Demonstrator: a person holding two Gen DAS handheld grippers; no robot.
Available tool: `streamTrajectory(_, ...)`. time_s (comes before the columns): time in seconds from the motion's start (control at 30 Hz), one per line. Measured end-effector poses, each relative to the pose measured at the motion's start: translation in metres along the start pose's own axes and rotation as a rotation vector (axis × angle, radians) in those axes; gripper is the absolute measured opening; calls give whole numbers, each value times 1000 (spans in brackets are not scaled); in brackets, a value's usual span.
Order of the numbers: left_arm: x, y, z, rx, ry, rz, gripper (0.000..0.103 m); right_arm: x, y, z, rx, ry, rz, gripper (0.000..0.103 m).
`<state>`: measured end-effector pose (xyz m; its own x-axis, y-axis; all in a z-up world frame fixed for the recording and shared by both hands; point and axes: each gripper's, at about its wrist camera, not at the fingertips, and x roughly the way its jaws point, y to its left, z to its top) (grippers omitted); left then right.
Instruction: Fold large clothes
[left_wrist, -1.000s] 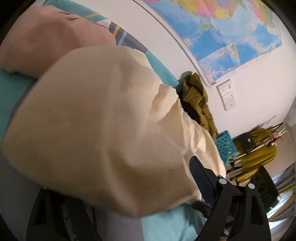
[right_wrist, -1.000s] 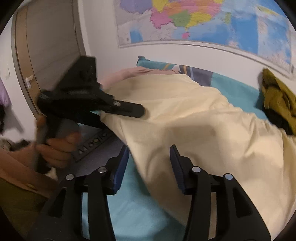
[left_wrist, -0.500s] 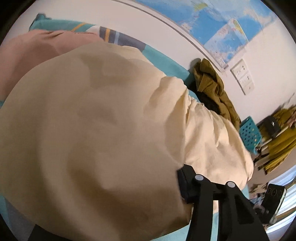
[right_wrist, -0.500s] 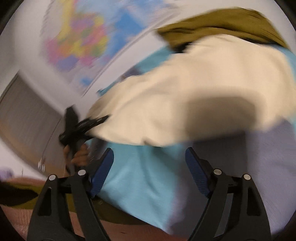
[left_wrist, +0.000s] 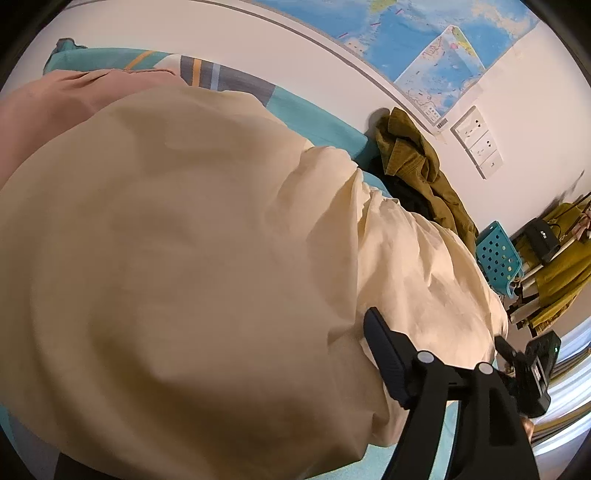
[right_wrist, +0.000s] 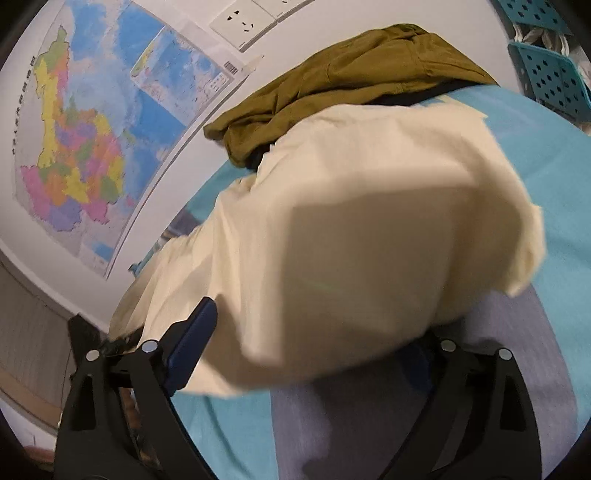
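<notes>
Watching the cream garment (left_wrist: 192, 236) lying in a big soft heap across the teal bed sheet (right_wrist: 535, 155), bulging up close against both cameras and running back toward the wall. Seeing the left gripper (left_wrist: 240, 350) standing wide, jaws having just been opening, with cloth mounded between them and draping right over one finger so only the other is showing; judging the pads to be off the fabric, not pinching it. Seeing the right gripper (right_wrist: 317, 332) standing wide too, jaws likewise having just been opening, the near edge of the garment flopping down between the fingers without being clamped. Reading this as the moment of picking fresh hold points for a fold. Doing it well probably meaning hunting out a true hem or corner on each side instead of biting into the middle of the mound, taking a single layer, matching the two grips level, then pulling the cloth taut and flat before carrying one edge over. Risking a lumpy fold otherwise, with all those wrinkles near the olive jacket (left_wrist: 417, 173) crumpled just beyond the far end. Noting a pink garment (left_wrist: 55, 107) lying beside it on the other side. Spotting a teal perforated basket (left_wrist: 496, 254) off the end of the bed, its contents not being possible to make out.
</notes>
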<state>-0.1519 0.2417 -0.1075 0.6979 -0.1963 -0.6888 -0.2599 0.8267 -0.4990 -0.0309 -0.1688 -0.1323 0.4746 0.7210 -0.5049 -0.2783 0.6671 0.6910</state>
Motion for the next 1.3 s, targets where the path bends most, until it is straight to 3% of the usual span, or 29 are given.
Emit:
streamTrajectory(0.13, 2, -5, -1, 20, -2, 10, 77, 8, -2, 11, 52, -24, 0, 88)
streamTrajectory(0.27, 3, -6, -1, 28, 2, 5, 79, 0, 8, 20, 25, -88, 25, 78)
streamTrajectory(0.43, 6, -10, -1, 47, 0, 8, 84, 15, -6, 18, 59, -18, -14, 79)
streamTrajectory(0.83, 9, -16, 0, 65, 2, 47, 85, 26, 1, 23, 40, -27, -21, 91)
streamTrajectory(0.97, 9, -17, 0, 76, 0, 43, 88, 33, 3, 29, 42, -12, -22, 92)
streamTrajectory(1.03, 10, -17, 0, 71, -3, 41, 88, 35, 4, 29, 35, -9, -34, 85)
streamTrajectory(1.17, 10, -17, 1, 71, -4, 42, 89, 40, -3, 32, 55, 24, 0, 59)
streamTrajectory(1.3, 12, -18, 2, 80, -4, 48, 89, 42, -6, 33, 71, 25, 19, 62)
